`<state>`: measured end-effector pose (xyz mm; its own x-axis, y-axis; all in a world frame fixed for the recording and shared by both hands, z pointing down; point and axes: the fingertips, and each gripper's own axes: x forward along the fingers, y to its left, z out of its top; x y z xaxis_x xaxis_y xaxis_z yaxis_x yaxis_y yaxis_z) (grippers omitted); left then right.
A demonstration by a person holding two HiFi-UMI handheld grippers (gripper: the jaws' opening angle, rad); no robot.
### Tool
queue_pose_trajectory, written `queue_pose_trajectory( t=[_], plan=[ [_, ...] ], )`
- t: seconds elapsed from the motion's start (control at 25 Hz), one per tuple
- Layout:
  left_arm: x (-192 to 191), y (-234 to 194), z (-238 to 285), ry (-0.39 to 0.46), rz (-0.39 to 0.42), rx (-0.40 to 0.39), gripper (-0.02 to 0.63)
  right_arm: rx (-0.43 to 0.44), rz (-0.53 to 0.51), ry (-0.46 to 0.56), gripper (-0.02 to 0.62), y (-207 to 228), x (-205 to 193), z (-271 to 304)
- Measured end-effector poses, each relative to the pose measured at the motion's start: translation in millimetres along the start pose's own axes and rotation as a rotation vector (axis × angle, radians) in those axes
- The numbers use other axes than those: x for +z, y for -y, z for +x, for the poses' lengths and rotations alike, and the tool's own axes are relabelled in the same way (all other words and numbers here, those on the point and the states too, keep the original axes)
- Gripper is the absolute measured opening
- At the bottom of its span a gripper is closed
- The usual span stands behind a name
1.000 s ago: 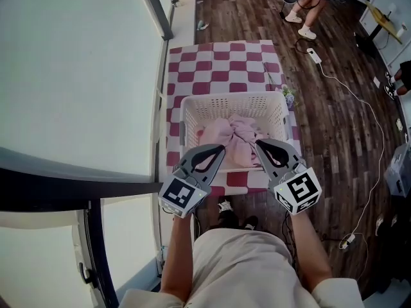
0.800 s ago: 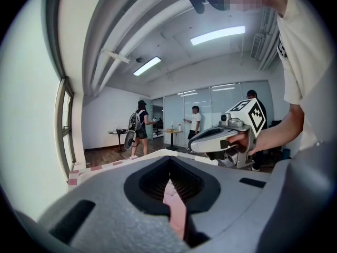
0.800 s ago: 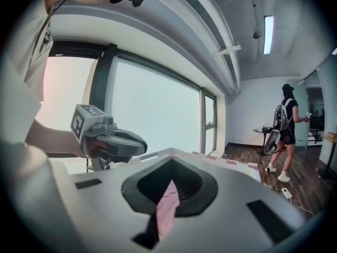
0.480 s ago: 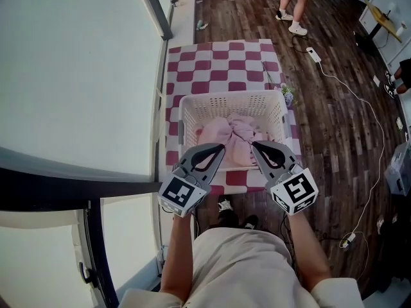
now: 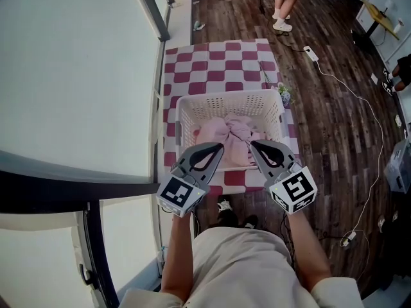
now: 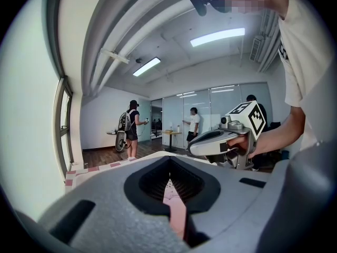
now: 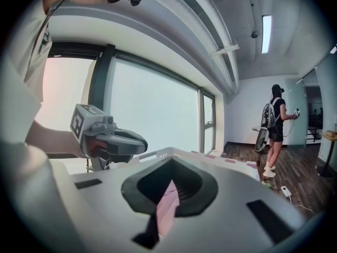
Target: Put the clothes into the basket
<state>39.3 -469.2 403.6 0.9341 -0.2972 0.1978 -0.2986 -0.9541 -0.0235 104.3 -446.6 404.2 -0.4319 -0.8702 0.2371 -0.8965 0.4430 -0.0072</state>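
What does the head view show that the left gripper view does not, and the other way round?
Only the head view: the white power strip on the wood floor and the person's shoes. Only the left gripper view: the ceiling lights. Both: the pink clothes pinched in the shut left gripper, and the right gripper beside it.

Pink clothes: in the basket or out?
In: the pink clothes lie bunched inside the white basket, below its rim.

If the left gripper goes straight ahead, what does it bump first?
Probably the pink clothes in the basket: the left gripper pinches some of them now. Its height above the pile is unclear.
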Motion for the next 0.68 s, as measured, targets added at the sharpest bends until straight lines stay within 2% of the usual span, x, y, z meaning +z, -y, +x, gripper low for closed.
queue_pose_trajectory(
  t=[0.68],
  plan=[
    [3.1,2.1,3.7,0.004,-0.003,0.004,0.014,0.01,-0.022,-0.013,0.014,-3.8,-2.6,-1.7]
  ],
)
